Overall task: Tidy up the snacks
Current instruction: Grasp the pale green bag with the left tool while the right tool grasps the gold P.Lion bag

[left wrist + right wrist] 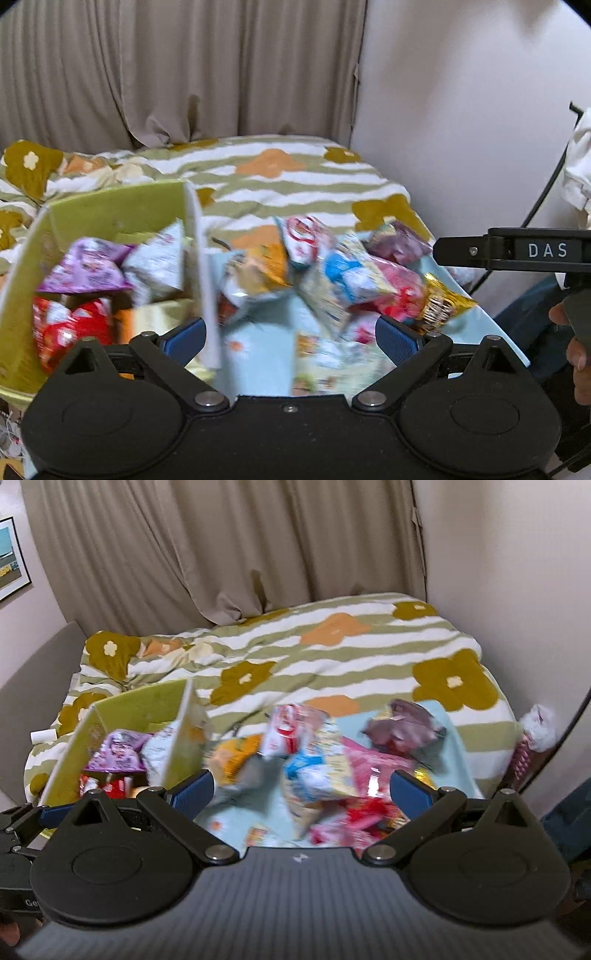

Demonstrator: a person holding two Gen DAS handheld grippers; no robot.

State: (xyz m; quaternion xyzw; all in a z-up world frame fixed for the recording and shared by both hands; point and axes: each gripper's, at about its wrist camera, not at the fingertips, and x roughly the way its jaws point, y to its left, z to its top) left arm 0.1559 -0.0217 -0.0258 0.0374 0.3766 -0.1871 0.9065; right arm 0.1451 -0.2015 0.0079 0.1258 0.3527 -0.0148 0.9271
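Note:
A pile of colourful snack packets (332, 273) lies on a light blue sheet (258, 354) on the bed; the pile also shows in the right wrist view (317, 768). A green cardboard box (110, 206) at the left holds several packets, among them a purple one (86, 271) and a red one (70, 330). The box also shows in the right wrist view (136, 701). My left gripper (291, 339) is open and empty, near the box's right wall. My right gripper (303, 794) is open and empty above the pile. Both views are blurred.
A striped flower-pattern duvet (332, 653) covers the bed. Beige curtains (184, 66) hang behind it and a wall (461, 110) stands at the right. The other gripper's black body (517, 251) shows at the right edge of the left wrist view.

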